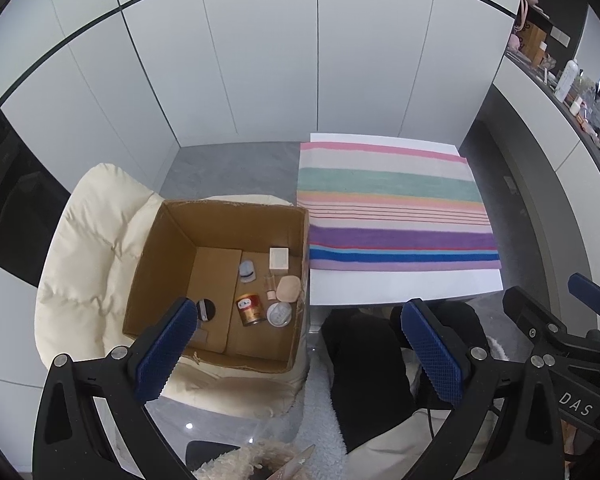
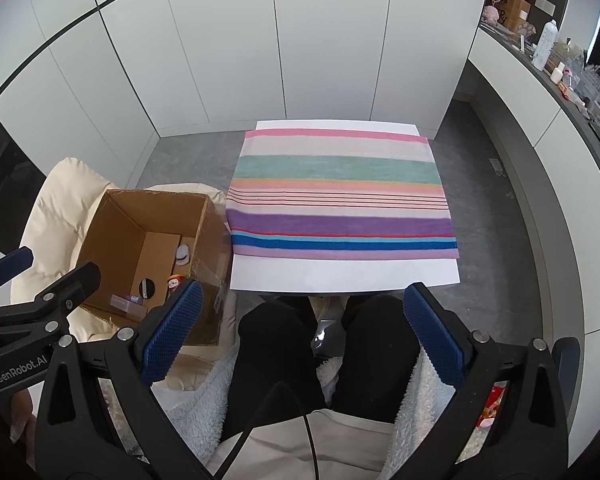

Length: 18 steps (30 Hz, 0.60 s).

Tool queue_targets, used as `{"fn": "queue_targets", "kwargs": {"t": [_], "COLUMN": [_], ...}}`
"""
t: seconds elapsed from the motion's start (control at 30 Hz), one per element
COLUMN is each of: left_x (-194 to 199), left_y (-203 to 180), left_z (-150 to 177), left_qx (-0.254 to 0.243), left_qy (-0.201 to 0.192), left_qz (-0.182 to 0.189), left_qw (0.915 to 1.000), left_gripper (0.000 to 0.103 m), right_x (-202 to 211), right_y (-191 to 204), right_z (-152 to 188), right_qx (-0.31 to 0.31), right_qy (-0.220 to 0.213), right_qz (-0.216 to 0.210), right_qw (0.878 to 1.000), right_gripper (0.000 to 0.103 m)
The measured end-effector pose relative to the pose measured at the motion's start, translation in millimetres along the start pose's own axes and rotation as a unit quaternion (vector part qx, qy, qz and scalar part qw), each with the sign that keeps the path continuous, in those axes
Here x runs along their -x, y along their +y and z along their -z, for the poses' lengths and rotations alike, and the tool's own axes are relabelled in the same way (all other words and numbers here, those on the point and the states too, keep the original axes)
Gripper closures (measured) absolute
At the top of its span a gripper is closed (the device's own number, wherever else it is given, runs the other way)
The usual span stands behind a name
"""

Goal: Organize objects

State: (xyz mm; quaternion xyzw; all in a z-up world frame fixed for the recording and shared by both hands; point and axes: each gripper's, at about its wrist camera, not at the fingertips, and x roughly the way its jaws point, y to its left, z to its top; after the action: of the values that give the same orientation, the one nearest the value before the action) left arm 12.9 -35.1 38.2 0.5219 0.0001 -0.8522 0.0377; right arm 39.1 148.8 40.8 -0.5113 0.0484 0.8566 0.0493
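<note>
An open cardboard box (image 1: 168, 240) (image 2: 112, 220) rests on a cream cushioned chair (image 1: 84, 248). Inside lie several small items: a red-and-gold can (image 1: 250, 309), a white round jar (image 1: 279, 313), a beige compact (image 1: 289, 289), a small cream box (image 1: 279, 259), a pale bottle (image 1: 247, 271) and a black round mirror (image 1: 205, 309). A striped cloth (image 1: 396, 208) (image 2: 340, 196) covers the white table (image 1: 400, 286) (image 2: 340, 274) and nothing lies on it. My left gripper (image 1: 300, 338) hovers open above the box's near right corner. My right gripper (image 2: 302, 320) is open over the person's black-clad knees (image 2: 284, 352).
A white cabinet wall stands behind the table. A dark counter (image 2: 572, 80) crowded with bottles and boxes runs along the right. Grey floor (image 2: 492, 216) lies around the table. The person's fleecy white garment (image 2: 416, 408) and black cable (image 2: 312, 440) fill the near foreground.
</note>
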Motion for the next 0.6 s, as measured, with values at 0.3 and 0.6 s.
{"fn": "queue_targets", "kwargs": {"t": [0.3,0.6], "left_x": [-1.2,-2.7], "left_y": [-1.3,-1.7], "left_z": [-0.2,-0.4], "left_qx": [-0.001,0.0], "left_qy": [0.004,0.006], "left_qz": [0.004,0.001], "left_qw": [1.0,1.0], "left_gripper": [0.0,0.0], "right_x": [-0.4,-0.1], "right_y": [0.5,0.2], "right_z": [0.2,1.6], "right_qx": [-0.005,-0.004], "right_qy": [0.003,0.004], "right_qz": [-0.001,-0.004], "right_qw": [1.0,1.0], "right_gripper": [0.001,0.001]}}
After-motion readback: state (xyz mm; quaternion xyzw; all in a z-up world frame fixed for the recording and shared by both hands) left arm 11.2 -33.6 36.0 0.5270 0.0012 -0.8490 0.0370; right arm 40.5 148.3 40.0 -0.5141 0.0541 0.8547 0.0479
